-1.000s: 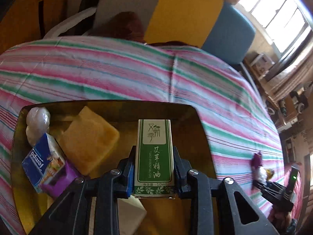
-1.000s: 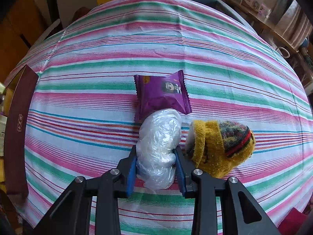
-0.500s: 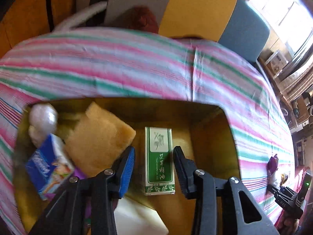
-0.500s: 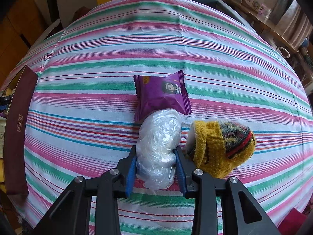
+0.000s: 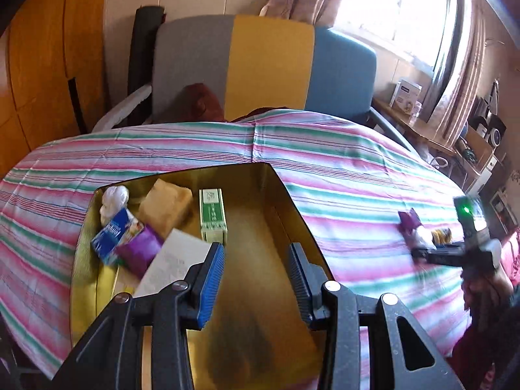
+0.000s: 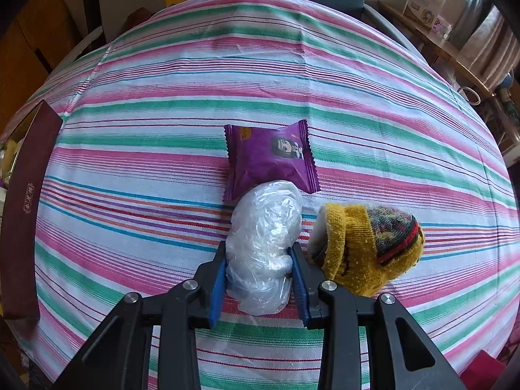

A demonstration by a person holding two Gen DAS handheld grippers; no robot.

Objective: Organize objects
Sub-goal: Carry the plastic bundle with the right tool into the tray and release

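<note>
Left gripper (image 5: 256, 279) jaws released, right gripper (image 6: 260, 279) jaws clenched on one plastic-wrapped bundle (image 6: 265, 243), six items in gold box (image 5: 286, 195)

Left wrist view: looks forward and down from above the gold tray (image 5: 292, 208), toward the sofa (image 5: 266, 65) and window. Right wrist view: sits low and close over the striped cloth (image 6: 162, 162), facing the same sofa. Shared: the cloth, the purple packet (image 6: 271, 159) (image 5: 409, 220), and the tray's side (image 6: 22, 208).
</note>
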